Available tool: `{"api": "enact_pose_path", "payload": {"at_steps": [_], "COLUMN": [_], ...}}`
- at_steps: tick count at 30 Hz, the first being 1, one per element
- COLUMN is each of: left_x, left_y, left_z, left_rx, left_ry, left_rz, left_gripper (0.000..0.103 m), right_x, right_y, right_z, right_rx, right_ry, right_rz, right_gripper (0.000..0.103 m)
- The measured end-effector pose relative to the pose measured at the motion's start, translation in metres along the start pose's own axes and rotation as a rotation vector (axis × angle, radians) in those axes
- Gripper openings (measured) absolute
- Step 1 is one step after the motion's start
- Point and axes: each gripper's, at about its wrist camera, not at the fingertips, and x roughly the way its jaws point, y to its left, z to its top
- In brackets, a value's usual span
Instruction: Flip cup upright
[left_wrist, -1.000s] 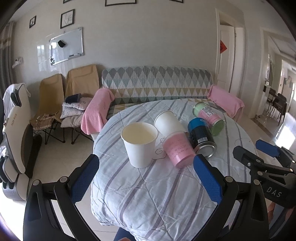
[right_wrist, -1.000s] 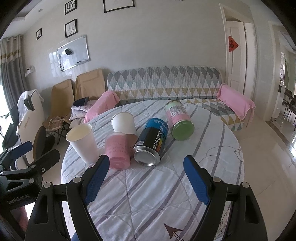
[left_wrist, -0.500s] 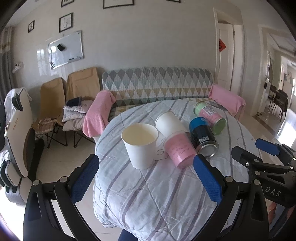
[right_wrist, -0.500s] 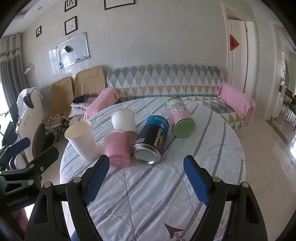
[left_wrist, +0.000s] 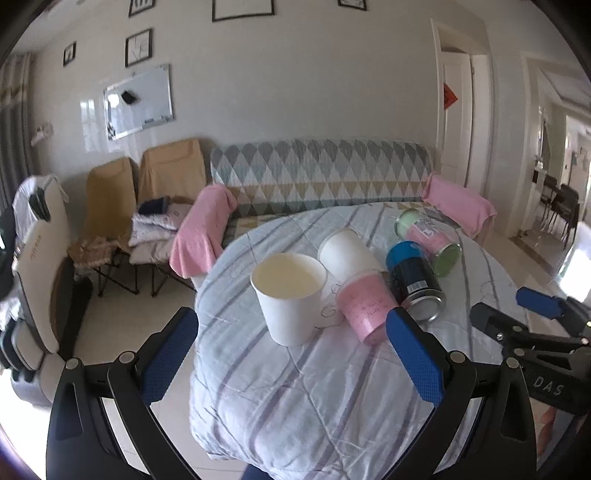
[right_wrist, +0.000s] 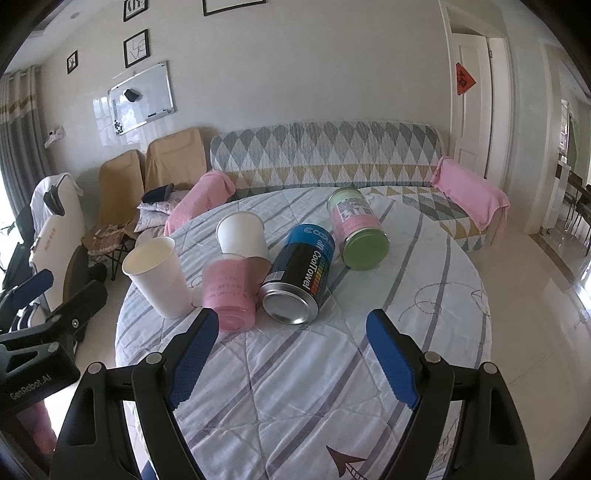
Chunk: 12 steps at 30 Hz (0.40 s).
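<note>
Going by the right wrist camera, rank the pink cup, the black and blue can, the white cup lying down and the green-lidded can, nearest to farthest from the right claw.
1. Pink cup, lying just past the right claw's left finger.
2. Black and blue can, on its side, centre; close to the pink cup, though slightly farther.
3. White cup lying down, behind the pink cup.
4. Green-lidded can, far right, toward the sofa.

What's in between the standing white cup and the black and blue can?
The pink cup lies on its side between the white cup and the can, seen best from the right wrist.
</note>
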Motion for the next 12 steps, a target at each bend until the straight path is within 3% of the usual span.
{"api": "enact_pose_path", "payload": {"at_steps": [12], "left_x": [0.004], "left_y": [-0.0015], "left_z": [-0.0012], "left_rx": [0.017], "left_ry": [0.008], "left_rz": [0.014], "left_gripper": [0.103], "right_x": [0.007], "right_y": [0.0004], "right_z": [0.0009], "right_rx": [-0.011], "right_ry": [0.014], "right_rz": [0.0], "right_gripper": [0.083]}}
